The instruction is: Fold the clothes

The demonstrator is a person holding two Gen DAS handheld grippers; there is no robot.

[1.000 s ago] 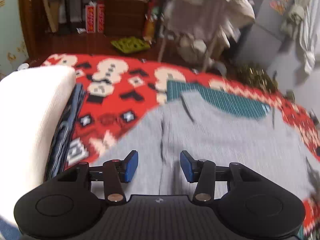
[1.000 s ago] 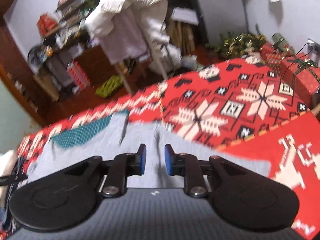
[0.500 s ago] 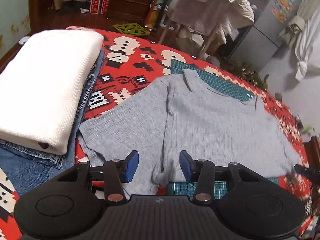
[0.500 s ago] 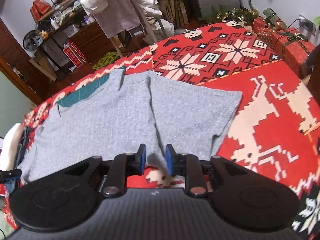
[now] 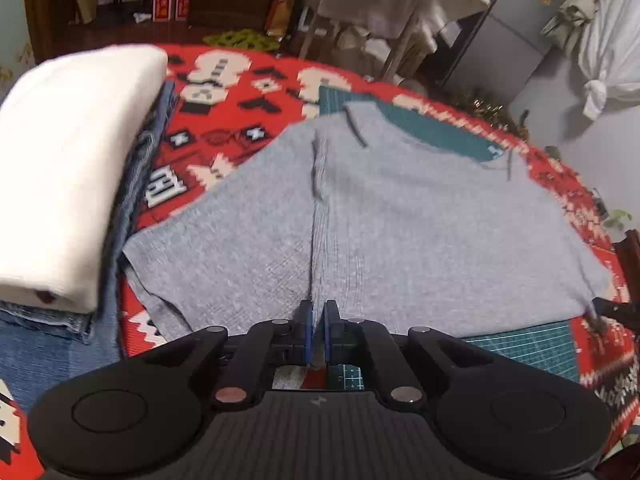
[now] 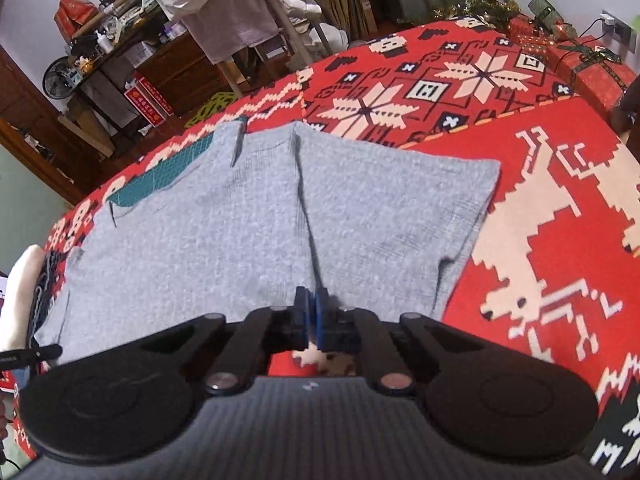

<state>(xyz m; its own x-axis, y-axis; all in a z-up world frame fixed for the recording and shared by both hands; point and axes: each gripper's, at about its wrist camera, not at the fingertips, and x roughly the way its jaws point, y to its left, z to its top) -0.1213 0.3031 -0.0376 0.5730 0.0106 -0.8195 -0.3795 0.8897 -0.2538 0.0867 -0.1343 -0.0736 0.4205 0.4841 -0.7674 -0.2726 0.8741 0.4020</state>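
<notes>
A grey knit top [image 5: 420, 220] lies spread flat on the red patterned cloth [image 5: 224, 128], with a green cutting mat [image 5: 520, 344] under it. My left gripper [image 5: 316, 320] is at the top's near edge, on the seam between sleeve and body. Its jaws are closing and the blue pads pinch the grey fabric. In the right wrist view the same top [image 6: 180, 240] fills the middle. My right gripper [image 6: 313, 312] sits at its near edge on the other sleeve seam, jaws closing, pads pressed on the fabric. Each gripper's tip shows at the edge of the other's view.
A folded white garment [image 5: 72, 168] lies on folded jeans [image 5: 36, 344] at the left of the cloth. Red wrapped gift boxes [image 6: 588, 68] stand at the far right. A chair draped with clothes [image 5: 400, 0] and cluttered shelves stand beyond the far edge.
Both grippers' jaws have gone from apart to pinched together on the grey top's near edge. Both views have drawn slightly closer to the top.
</notes>
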